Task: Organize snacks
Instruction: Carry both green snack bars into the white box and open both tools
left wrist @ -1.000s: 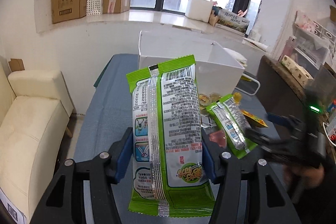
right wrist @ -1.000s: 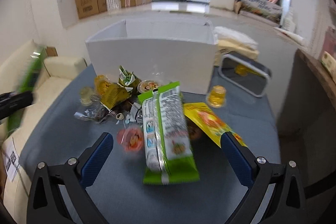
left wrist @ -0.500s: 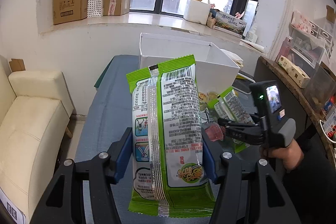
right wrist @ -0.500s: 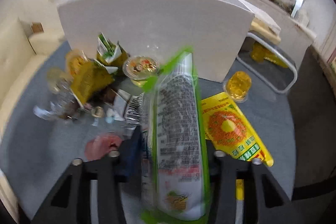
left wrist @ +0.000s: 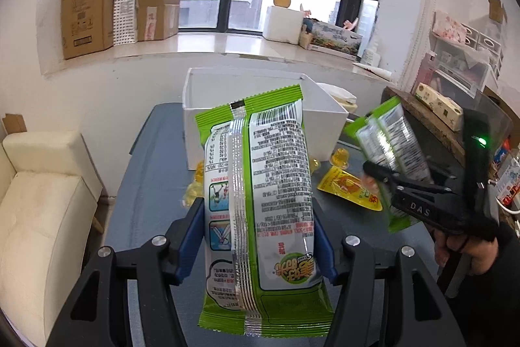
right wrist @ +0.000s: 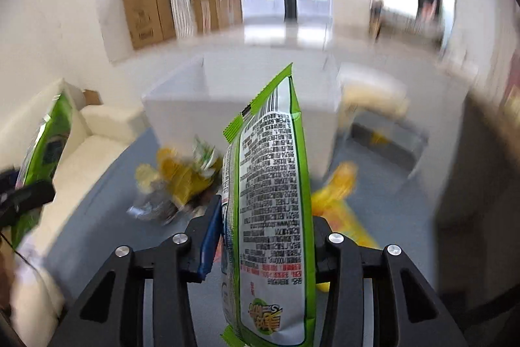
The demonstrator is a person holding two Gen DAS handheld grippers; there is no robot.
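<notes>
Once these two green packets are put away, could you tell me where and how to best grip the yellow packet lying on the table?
Grip the yellow packet across its narrow width near the middle, coming down from above. It lies flat on the blue table, so only its long side edges offer purchase, and its near end looks clear of the jelly cup.

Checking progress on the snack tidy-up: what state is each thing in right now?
Left gripper: shut on a green snack bag, held upright.
Right gripper: shut on a second green bag.
White box: open-topped.
Yellow packet: lying flat on table.
</notes>
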